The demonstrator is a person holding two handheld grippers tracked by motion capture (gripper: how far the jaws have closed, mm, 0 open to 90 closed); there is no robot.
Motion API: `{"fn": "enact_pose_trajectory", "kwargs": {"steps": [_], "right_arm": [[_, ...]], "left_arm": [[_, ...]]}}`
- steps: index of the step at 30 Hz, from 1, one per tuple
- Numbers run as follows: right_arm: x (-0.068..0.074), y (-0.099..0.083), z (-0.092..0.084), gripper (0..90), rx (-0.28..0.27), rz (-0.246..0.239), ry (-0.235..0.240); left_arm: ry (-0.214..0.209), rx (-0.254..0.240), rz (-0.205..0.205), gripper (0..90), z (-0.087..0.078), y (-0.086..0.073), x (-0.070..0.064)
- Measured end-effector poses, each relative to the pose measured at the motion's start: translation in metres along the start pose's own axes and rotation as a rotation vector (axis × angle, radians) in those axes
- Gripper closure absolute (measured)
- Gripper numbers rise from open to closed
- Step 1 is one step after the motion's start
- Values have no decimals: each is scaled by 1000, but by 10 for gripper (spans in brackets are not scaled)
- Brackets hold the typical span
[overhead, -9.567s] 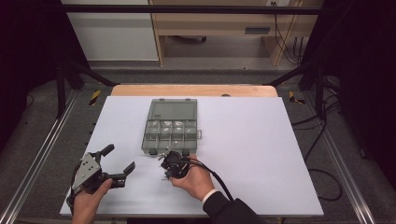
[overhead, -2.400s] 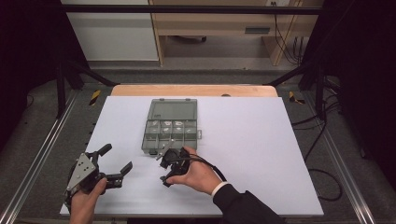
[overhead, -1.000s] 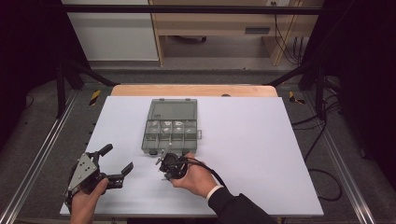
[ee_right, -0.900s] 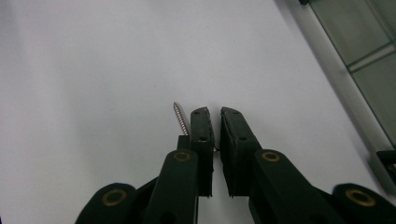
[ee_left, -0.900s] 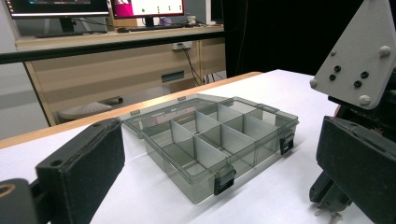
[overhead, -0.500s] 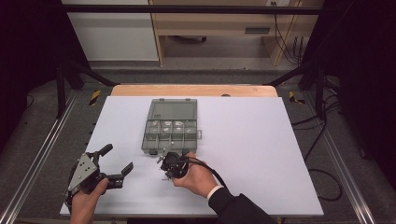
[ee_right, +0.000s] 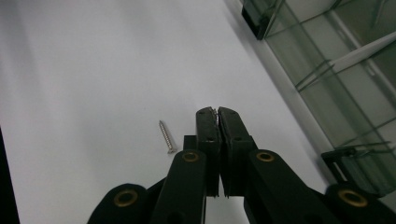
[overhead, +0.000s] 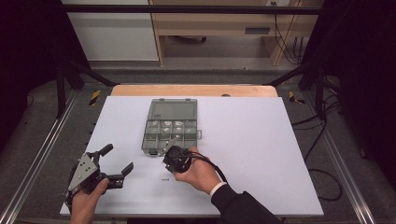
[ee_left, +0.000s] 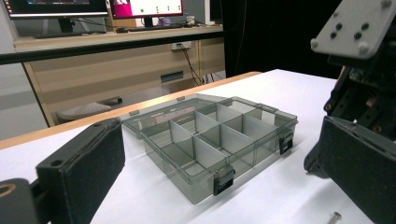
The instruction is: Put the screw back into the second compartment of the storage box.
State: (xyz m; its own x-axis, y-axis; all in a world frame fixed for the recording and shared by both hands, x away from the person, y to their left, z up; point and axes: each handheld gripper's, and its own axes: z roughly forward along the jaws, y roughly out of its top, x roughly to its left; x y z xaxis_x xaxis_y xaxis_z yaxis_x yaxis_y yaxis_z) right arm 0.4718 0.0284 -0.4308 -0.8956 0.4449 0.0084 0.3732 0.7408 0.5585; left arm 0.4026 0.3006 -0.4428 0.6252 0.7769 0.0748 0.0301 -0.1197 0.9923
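- One clear plastic box (overhead: 170, 126) sits mid-table, lid flipped open at the back. I count eight compartments.
- One loose screw (ee_right: 166, 136) lies on the white table (overhead: 261, 140), just beside the right gripper (ee_right: 217, 111), not touching it.
- Right gripper's jaws are pressed together; something tiny may be pinched at the tips, can't tell.
- Left gripper (overhead: 114, 161) jaws spread wide, holding nothing, near the front left corner.

Screw (overhead: 165, 179) lies on table (overhead: 261, 140) before box (overhead: 170, 127).

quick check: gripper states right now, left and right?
Left gripper: open, holding nothing.
Right gripper: closed; whether something small is pinched at the tips cannot be told. A screw lies loose beside it.
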Motion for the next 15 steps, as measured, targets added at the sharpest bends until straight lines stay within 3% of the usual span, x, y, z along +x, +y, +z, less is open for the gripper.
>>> {"fn": "enact_pose_trajectory", "kwargs": {"steps": [15], "right_arm": [[-9, 15, -15, 881, -65, 4, -32]], "left_arm": [[-14, -17, 8, 10, 0, 0, 0]]}}
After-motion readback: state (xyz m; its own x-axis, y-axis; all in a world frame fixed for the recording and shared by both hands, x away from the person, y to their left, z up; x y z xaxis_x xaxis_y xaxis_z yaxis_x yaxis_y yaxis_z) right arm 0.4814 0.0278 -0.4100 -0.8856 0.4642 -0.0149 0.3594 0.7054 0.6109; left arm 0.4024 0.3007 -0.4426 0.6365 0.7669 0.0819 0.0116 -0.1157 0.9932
